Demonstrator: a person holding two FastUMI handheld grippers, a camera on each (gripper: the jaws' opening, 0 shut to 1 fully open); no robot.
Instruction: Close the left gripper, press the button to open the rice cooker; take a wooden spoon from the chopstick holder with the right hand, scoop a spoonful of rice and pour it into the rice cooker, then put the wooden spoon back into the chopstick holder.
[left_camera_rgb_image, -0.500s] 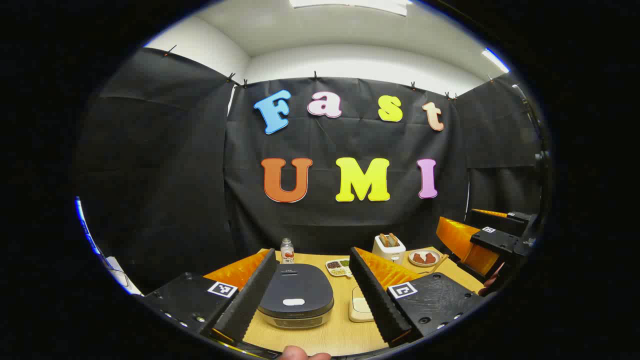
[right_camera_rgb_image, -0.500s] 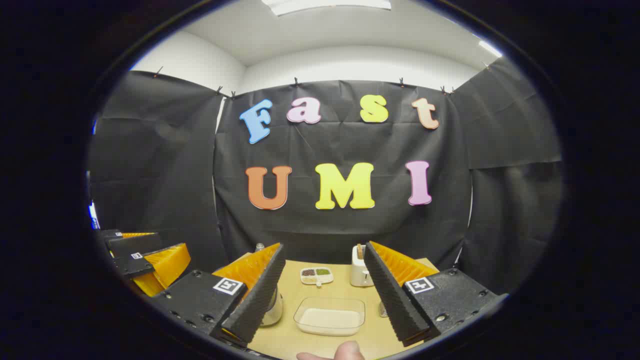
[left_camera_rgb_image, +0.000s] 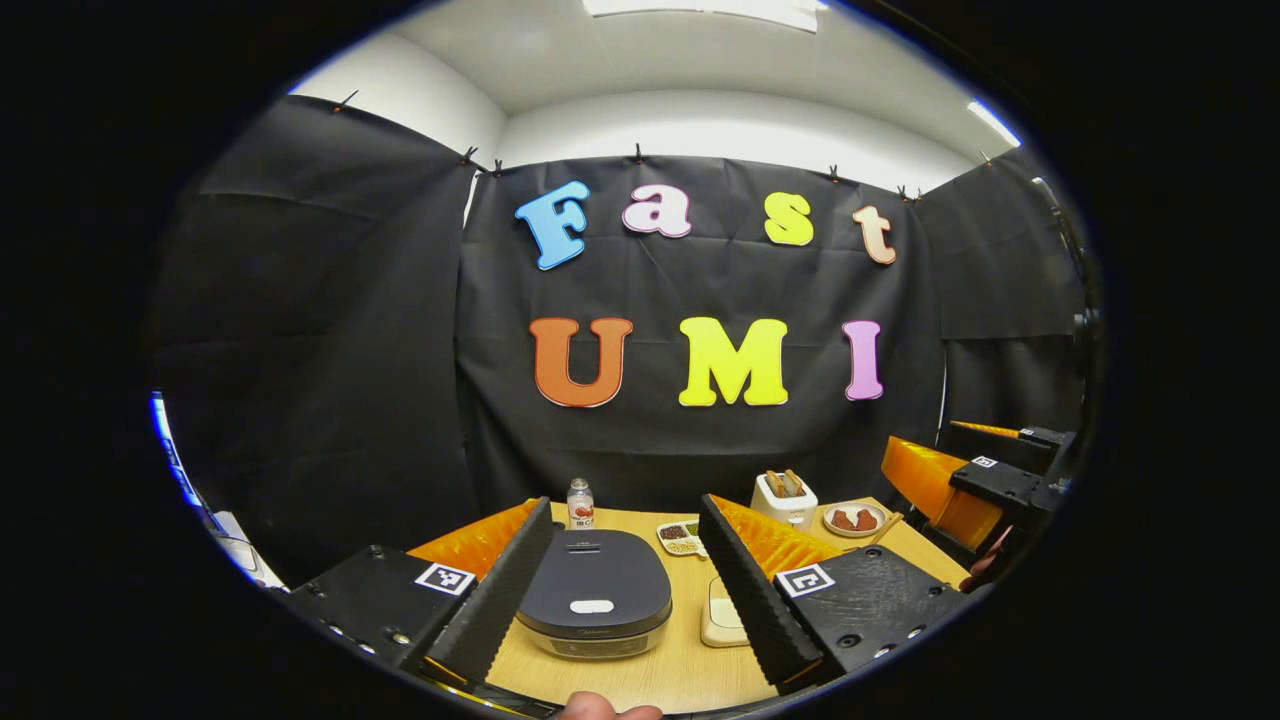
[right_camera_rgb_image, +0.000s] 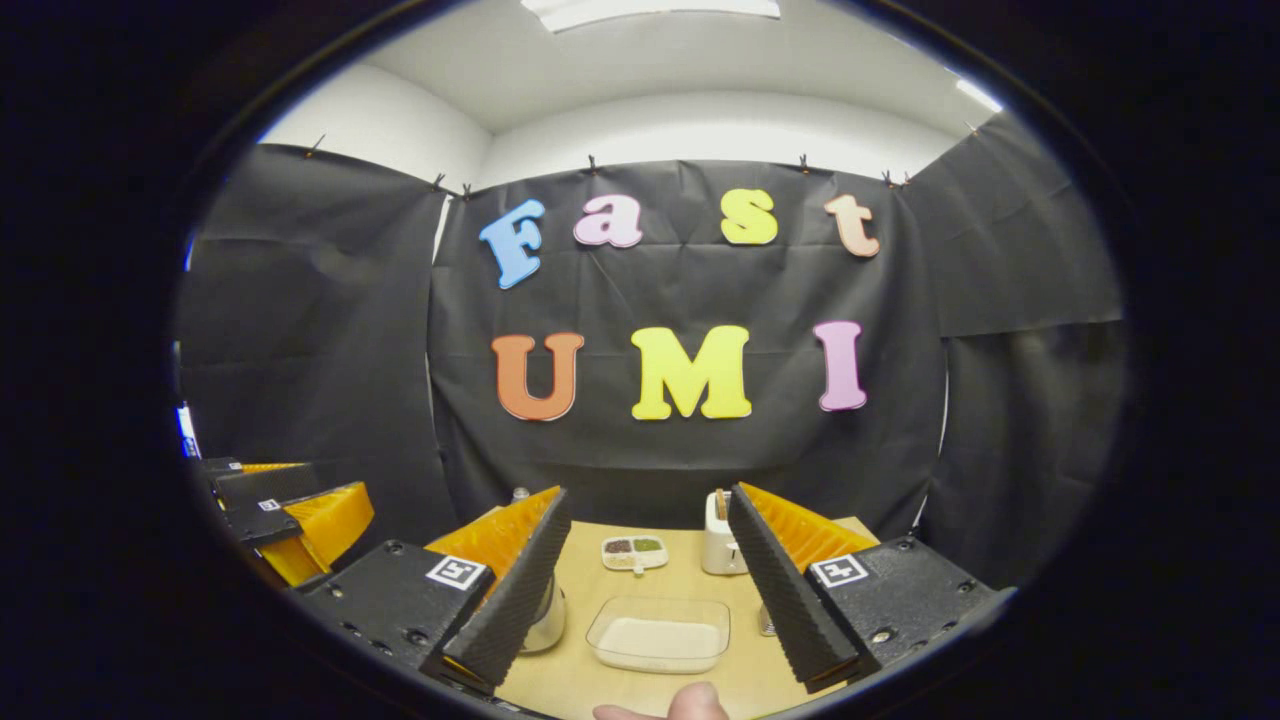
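Observation:
The rice cooker (left_camera_rgb_image: 598, 605) sits on the wooden table (left_camera_rgb_image: 640, 675) with its dark lid down and a white button (left_camera_rgb_image: 591, 606) on top. My left gripper (left_camera_rgb_image: 620, 590) is open above and in front of it, with the cooker showing between its fingers. In the right gripper view a clear container of white rice (right_camera_rgb_image: 659, 634) lies between the fingers of my open right gripper (right_camera_rgb_image: 650, 585), which holds nothing. The cooker's side (right_camera_rgb_image: 547, 618) peeks out behind the left finger. A grey holder (right_camera_rgb_image: 765, 622) is mostly hidden behind the right finger.
At the back of the table stand a small bottle (left_camera_rgb_image: 579, 503), a divided dish of grains (left_camera_rgb_image: 680, 536), a white toaster (left_camera_rgb_image: 787, 497) and a plate of food (left_camera_rgb_image: 853, 519). The right gripper (left_camera_rgb_image: 960, 485) hangs at the table's right side. A thumb (right_camera_rgb_image: 690, 705) shows at the bottom edge.
The left gripper view has shifted slightly, so the scene sits a little further right. The right gripper has barely moved. Both stay open.

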